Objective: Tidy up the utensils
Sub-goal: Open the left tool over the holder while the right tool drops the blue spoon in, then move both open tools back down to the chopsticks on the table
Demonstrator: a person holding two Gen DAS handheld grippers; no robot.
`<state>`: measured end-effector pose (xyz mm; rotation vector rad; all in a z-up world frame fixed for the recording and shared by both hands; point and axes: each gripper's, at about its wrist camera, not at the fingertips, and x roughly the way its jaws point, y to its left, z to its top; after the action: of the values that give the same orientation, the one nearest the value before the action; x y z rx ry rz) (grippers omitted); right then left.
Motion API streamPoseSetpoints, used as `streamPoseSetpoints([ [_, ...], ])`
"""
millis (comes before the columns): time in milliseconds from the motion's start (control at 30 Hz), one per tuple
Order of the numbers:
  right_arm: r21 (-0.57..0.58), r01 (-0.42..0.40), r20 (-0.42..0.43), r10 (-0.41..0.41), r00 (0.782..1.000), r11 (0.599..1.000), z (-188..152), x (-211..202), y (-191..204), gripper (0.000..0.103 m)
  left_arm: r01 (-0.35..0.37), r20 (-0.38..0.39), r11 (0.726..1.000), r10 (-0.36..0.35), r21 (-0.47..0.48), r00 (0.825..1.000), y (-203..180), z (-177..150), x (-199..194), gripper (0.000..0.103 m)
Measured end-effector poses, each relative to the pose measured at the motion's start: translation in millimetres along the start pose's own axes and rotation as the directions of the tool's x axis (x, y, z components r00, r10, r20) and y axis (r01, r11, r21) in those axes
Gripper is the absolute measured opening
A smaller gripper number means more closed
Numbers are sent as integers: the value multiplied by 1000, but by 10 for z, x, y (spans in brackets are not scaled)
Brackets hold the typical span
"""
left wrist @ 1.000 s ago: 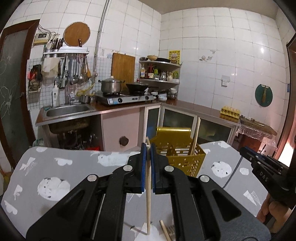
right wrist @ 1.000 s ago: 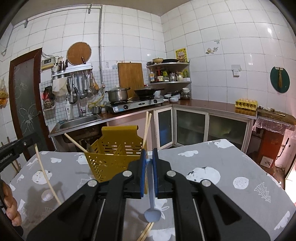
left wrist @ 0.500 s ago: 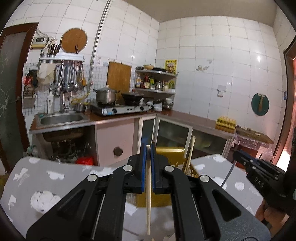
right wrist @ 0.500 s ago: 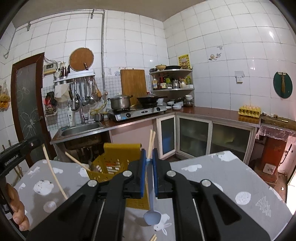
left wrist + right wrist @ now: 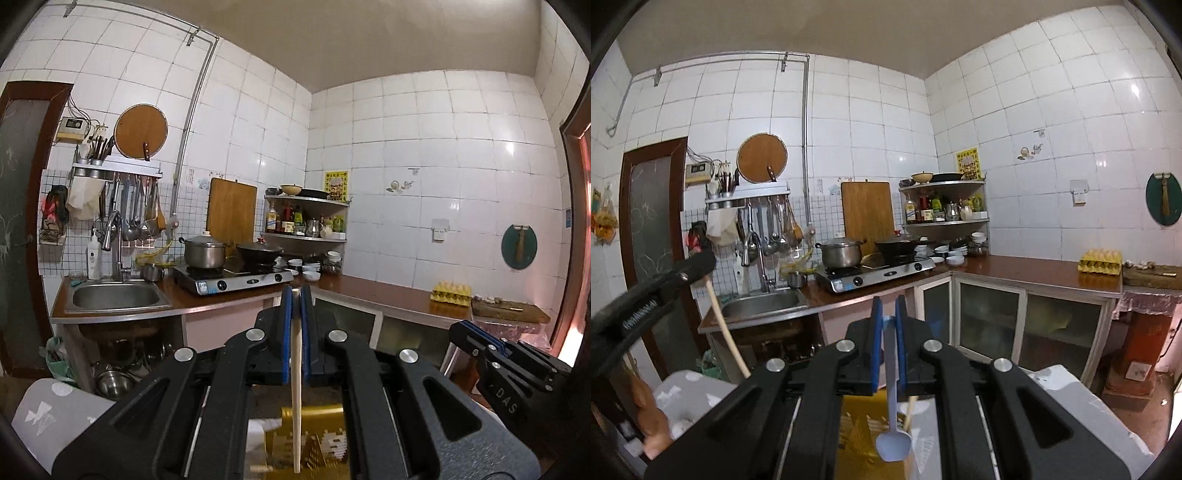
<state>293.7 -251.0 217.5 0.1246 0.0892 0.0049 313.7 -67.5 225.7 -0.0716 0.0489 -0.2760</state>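
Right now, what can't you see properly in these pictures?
- Yellow basket: left wrist view, mostly hidden behind the left hand-held gripper, blurred.
- Chopstick: lower end cut off at the frame's bottom edge.
- Spoon: right wrist view, handle hidden between the right hand-held gripper pads.
- Shelf bottles: labels too small.

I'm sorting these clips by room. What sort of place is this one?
A home kitchen, most likely: a sink with a tap, a gas stove carrying a pot, and ladles hanging on the tiled wall.
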Motion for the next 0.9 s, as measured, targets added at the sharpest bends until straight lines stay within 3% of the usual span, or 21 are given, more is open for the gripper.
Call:
streamPoseSetpoints([
  [133,27,-1,-22,1,1000,1000,-37,257,-5,7,-25,-8,999,26,28,1000,-10,-113,323,3],
  [300,14,14,-89,-13,996,1000,-314,571,-36,7,-23,-97,1000,23,3,995,95,-443,737,3],
  [433,5,19,-195,-18,981,1000,-636,838,-125,7,-36,-196,999,38,12,980,194,-775,965,3],
  [500,5,19,-234,-17,972,1000,-766,932,-163,7,-28,-273,1000,28,3,962,251,-946,1081,3],
  [600,14,-8,-297,12,955,1000,-923,1030,-204,7,-41,-310,999,41,7,950,302,-1042,1083,5],
  [667,10,4,-324,-1,946,1000,-959,1027,-236,8,-46,-321,999,44,4,946,329,-1017,1017,18],
  [733,17,19,-330,-13,944,1000,-925,932,-295,13,-58,-305,998,51,-14,951,367,-917,863,61],
  [767,21,26,-326,-18,945,999,-908,883,-321,31,-65,-295,998,56,-21,954,372,-871,793,72],
  [800,25,36,-318,-26,948,999,-879,815,-354,42,-74,-283,997,63,-30,957,384,-830,708,91],
  [833,24,53,-305,-43,951,998,-853,705,-399,56,-83,-271,996,70,-39,960,396,-782,618,98],
  [900,15,70,-312,-62,948,997,-819,599,-430,56,-92,-263,995,80,-34,962,394,-690,450,98],
])
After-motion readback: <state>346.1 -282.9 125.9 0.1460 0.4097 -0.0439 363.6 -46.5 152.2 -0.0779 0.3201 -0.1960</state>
